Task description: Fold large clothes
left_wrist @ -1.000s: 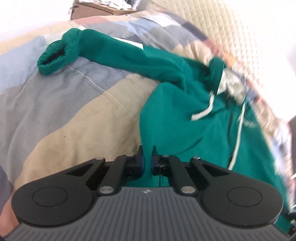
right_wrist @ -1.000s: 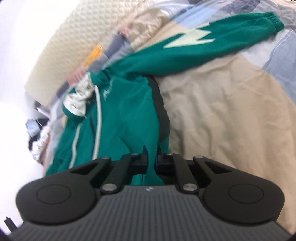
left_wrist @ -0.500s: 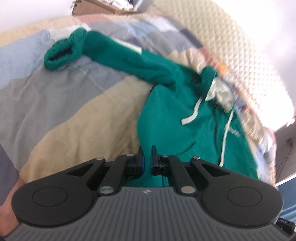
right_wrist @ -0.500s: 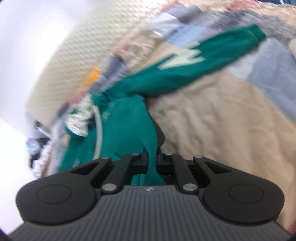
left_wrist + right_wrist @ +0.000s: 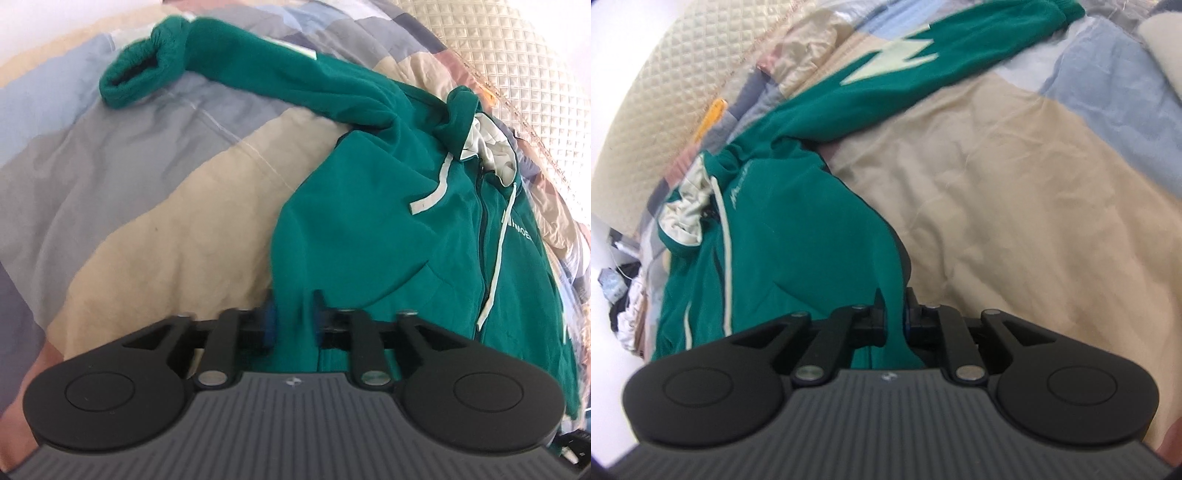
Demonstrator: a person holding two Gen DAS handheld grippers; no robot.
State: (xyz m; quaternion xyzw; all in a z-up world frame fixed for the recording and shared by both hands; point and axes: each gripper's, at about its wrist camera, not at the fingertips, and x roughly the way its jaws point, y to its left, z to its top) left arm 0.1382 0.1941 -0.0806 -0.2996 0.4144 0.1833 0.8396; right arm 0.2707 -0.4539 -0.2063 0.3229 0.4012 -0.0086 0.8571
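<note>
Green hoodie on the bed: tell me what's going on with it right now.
A person with a gripper in each hand is folding the green hoodie, which lies face up on the patchwork quilt with both sleeves spread out. The left gripper and right gripper each have the hem between their fingers. Both have just been opening; the left jaws now stand visibly apart, and the right ones have loosened only slightly.

One green zip-front hooded sweatshirt (image 5: 369, 229) of fleece, bearing two long sleeves (image 5: 280, 70), two white flat drawcords (image 5: 439, 184), one pale-lined hood (image 5: 487, 144) and one pale lightning-bolt patch (image 5: 897, 59). One patchwork quilt (image 5: 147, 206) in beige, grey and blue. One cream quilted headboard (image 5: 517, 55). Two black two-finger tools: left tool (image 5: 293, 314), right tool (image 5: 894, 314).
</note>
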